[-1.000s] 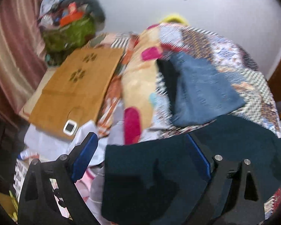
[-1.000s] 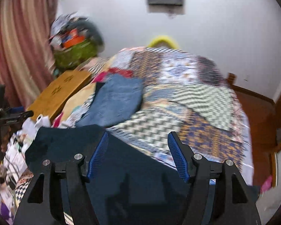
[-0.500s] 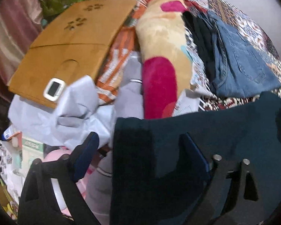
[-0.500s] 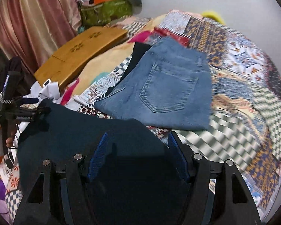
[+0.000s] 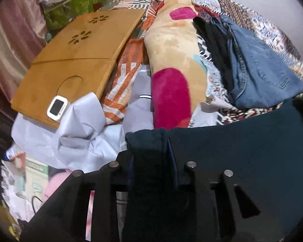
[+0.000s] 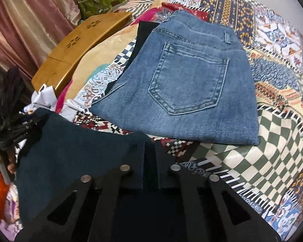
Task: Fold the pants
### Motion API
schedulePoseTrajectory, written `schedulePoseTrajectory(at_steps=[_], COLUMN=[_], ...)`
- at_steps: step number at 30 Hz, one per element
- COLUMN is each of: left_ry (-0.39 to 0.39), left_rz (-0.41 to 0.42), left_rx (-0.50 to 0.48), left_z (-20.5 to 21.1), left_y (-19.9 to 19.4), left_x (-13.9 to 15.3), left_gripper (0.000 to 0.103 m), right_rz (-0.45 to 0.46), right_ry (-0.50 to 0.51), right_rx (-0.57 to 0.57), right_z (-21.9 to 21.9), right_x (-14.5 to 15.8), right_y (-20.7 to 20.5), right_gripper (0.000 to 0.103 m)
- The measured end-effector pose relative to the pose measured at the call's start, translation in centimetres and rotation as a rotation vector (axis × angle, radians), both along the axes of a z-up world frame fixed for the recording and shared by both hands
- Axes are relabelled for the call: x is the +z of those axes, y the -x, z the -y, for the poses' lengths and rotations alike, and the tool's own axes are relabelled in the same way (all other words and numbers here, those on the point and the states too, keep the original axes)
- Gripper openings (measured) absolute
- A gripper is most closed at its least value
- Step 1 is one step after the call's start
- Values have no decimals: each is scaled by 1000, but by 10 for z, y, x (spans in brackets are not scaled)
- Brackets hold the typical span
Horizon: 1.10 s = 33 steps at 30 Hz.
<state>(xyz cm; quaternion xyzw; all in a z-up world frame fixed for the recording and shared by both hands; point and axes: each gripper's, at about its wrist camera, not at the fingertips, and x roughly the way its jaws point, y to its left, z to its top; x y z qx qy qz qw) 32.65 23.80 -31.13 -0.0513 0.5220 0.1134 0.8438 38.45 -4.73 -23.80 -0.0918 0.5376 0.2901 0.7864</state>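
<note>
Dark teal fabric fills the lower half of both wrist views: these are the pants (image 5: 242, 161), spread across the near edge of a patterned bedspread (image 6: 272, 141). In the left wrist view the left gripper (image 5: 151, 157) sits at the bottom centre, its jaws closing, with a bunched upper-left corner of the pants between them; the cloth rises in a fold over the fingers and runs off to the right of the frame. In the right wrist view the right gripper (image 6: 149, 159) is at the bottom centre with its jaws drawn fully together, pinching the upper right edge of the pants, whose fabric stretches away to the lower left. At the far left edge of that view a hand (image 6: 9, 161) holds the other black gripper at the cloth's opposite corner. Above the pants in both views lies a folded pair of blue jeans (image 6: 192, 76), back pocket up, close beyond the teal cloth on the bedspread, with a black garment (image 5: 214, 46) beneath its left side. Left of the jeans in the left wrist view is a beige blanket (image 5: 171, 50) with pink patches, then a wooden board (image 5: 74, 60) at the upper left carrying a small white device (image 5: 57, 107), with white cloth (image 5: 80, 133) crumpled below it. Pink curtains (image 6: 30, 24) hang at the upper left.
</note>
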Motion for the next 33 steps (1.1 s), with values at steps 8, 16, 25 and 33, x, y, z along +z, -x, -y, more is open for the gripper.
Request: schedulePoseTrajectory(at_steps=[8,16,25,33], left_ry=[-81,-18,-14,19], left_rz=[-58,4,-81,-106], left_rx=[-31,-59,-96,-68], left_z=[2,6,26,15], left_y=[-7,49,104,136], left_x=[7,49,9,9], left_gripper=[44,88,89,90], right_rz=[84,94,73,117], right_ry=[106,17,134,129], right_rx=[13,-79,-35,-42], right_z=[-10,18,10,16], right_x=[16,57,27,34], right_y=[14,50,109,159], right_gripper=[9,59,66,68])
